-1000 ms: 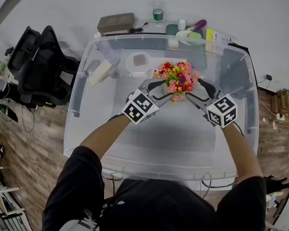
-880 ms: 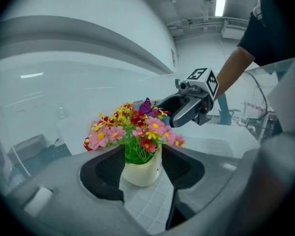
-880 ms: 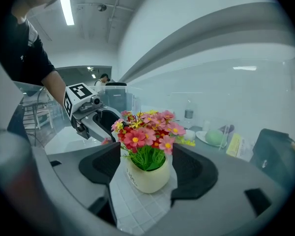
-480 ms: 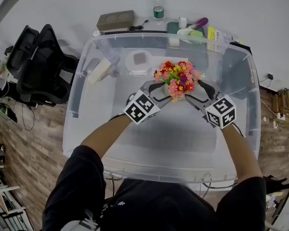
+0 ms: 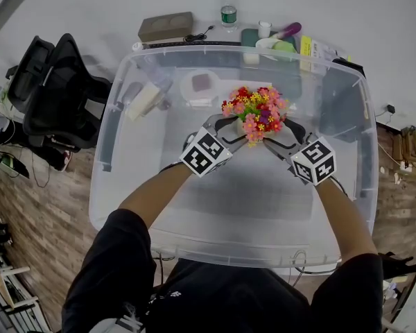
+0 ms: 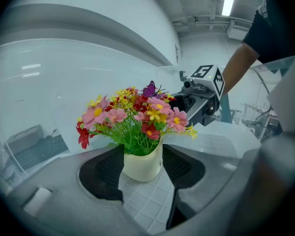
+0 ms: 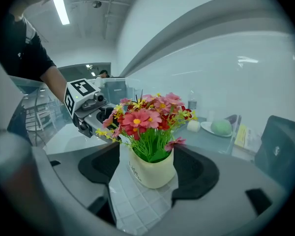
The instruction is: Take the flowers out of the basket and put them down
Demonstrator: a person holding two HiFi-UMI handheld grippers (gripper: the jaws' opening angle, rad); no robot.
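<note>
A small cream pot (image 6: 142, 162) of pink, red and yellow flowers (image 5: 256, 109) sits low inside a large clear plastic bin (image 5: 118, 127), over a white tiled surface (image 6: 147, 200). My left gripper (image 5: 231, 130) comes at it from the left and my right gripper (image 5: 277, 136) from the right. In the left gripper view both black pads (image 6: 105, 171) press on the pot's sides. The right gripper view shows the pot (image 7: 152, 171) held the same way, with the left gripper (image 7: 86, 107) opposite. Both are shut on the pot.
The bin's tall clear walls surround both grippers. A white bottle (image 5: 144, 103) and a white dish (image 5: 201, 85) show at its far left. Behind it are a water bottle (image 5: 228, 16), a brown box (image 5: 166, 28) and a green-topped plate (image 5: 277, 45). A black chair (image 5: 55, 96) stands left.
Both grippers and the flower pot have sunk slightly within the bin. The pot stays held between both pairs of jaws.
</note>
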